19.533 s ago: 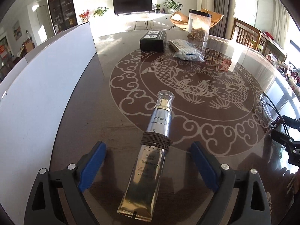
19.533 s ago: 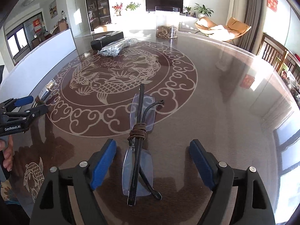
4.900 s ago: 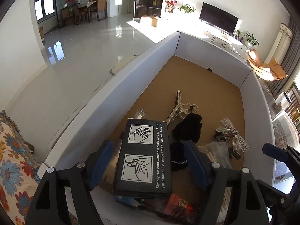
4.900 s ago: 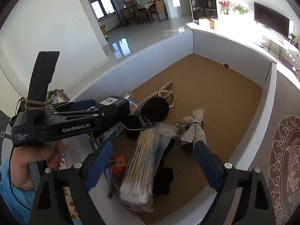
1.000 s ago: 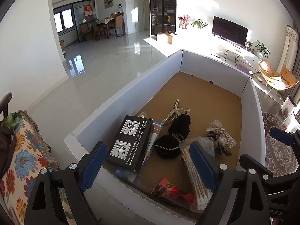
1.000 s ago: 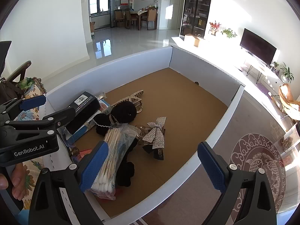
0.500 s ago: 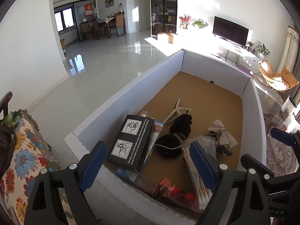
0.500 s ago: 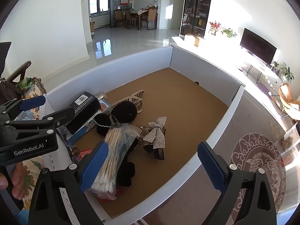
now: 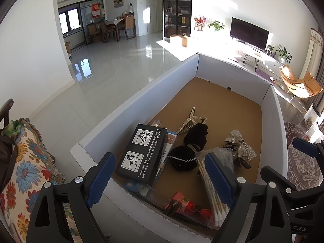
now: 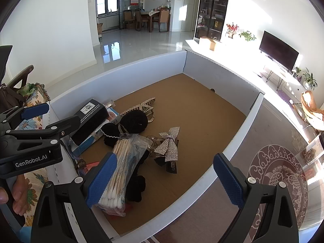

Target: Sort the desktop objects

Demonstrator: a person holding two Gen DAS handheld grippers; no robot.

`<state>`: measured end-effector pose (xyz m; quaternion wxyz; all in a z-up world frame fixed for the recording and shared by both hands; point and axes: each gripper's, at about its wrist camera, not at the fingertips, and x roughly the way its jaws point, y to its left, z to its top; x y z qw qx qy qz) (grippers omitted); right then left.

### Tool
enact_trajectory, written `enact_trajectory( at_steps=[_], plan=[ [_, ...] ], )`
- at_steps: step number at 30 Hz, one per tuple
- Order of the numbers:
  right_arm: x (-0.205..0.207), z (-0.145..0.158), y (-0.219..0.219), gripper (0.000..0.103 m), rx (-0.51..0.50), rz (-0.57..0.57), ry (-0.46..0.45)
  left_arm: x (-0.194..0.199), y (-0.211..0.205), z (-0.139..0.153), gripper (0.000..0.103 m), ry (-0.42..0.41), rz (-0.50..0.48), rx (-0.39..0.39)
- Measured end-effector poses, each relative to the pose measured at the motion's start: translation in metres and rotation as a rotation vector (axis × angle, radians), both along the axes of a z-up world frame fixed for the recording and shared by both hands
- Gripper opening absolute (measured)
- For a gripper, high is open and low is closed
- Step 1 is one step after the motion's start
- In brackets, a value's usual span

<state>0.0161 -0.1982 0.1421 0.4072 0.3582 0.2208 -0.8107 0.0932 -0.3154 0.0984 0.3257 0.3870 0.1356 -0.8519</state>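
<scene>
Sorted objects sit bunched in the near left corner of the white-walled box (image 9: pixel 141 93), whose brown floor lies bare toward the far wall, so you have wide room there. The black carton (image 9: pixel 141 154) with hand-washing pictograms leans on the left wall, propped over a blue-and-white pack (image 10: pixel 95 137). Just right of it lie two black fabric pieces (image 9: pixel 185 158), touching each other, with a beaded hair clip (image 9: pixel 191 119) beyond them. The bag of cotton swabs (image 10: pixel 121 162) lies along the near wall, its tips toward you, and the rhinestone bow (image 10: pixel 170 143) rests just beside it, toward the box's middle. A red packet (image 9: pixel 187 204) is wedged against the near wall.

Your left gripper (image 9: pixel 160 178) hangs above the near left corner, fingers apart and empty; your right gripper (image 10: pixel 164 180) hangs over the near wall, fingers likewise wide with nothing between them. Against a second ago, nothing has shifted: both grippers hold the same place and the pile is unchanged. Five seconds back you were clamping the carton and the swabs; both are now released. The patterned worktop (image 10: pixel 279 178) runs along the box's right wall.
</scene>
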Motion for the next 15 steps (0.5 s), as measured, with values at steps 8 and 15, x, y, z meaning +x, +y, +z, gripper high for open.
enact_trajectory(
  at_steps=[8,15],
  plan=[
    [-0.0021,0.0016,-0.0003,0.096,0.000,-0.001,-0.004,-0.0002,-0.0002,0.0002,0.090,0.002,0.001,0.000],
    [-0.0041,0.0037,-0.0006,0.096,0.002,0.000,0.000,-0.0009,-0.0024,0.0043,0.090,0.026,0.001,0.016]
  ],
)
